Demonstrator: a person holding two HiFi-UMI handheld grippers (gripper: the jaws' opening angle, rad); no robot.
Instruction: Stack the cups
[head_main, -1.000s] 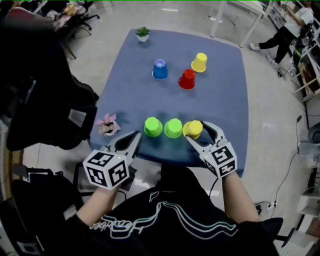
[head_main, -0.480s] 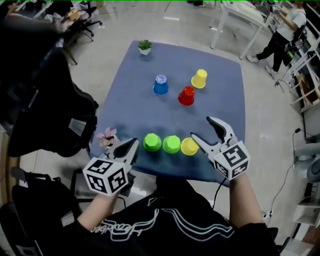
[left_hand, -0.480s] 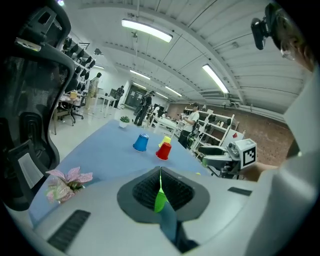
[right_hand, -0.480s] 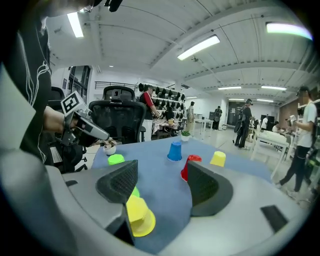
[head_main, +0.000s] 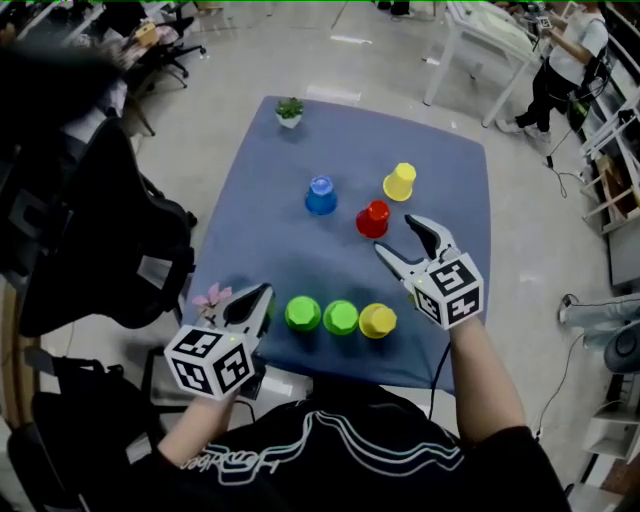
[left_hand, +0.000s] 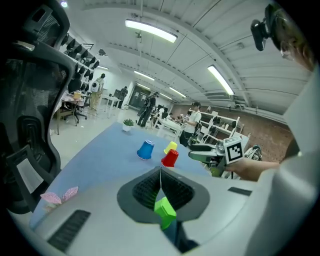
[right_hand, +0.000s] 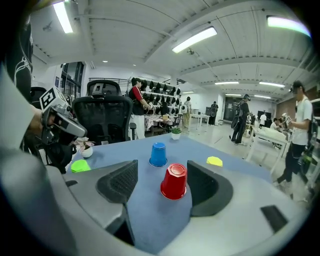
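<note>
Right gripper view: the red cup (right_hand: 174, 181) is seen upside down on the blue table (head_main: 270, 220), untouched, just ahead of the right gripper (head_main: 394, 236), whose jaws are spread wide. The left gripper (left_hand: 160, 175) is held closed and empty near a green cup (head_main: 303, 313).

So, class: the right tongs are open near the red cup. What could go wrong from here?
The right tongs stand open just short of the red cup; an off-centre close may topple it. The near yellow cup sits by the table's front edge, beside the right forearm; a sweep might knock it off.
</note>
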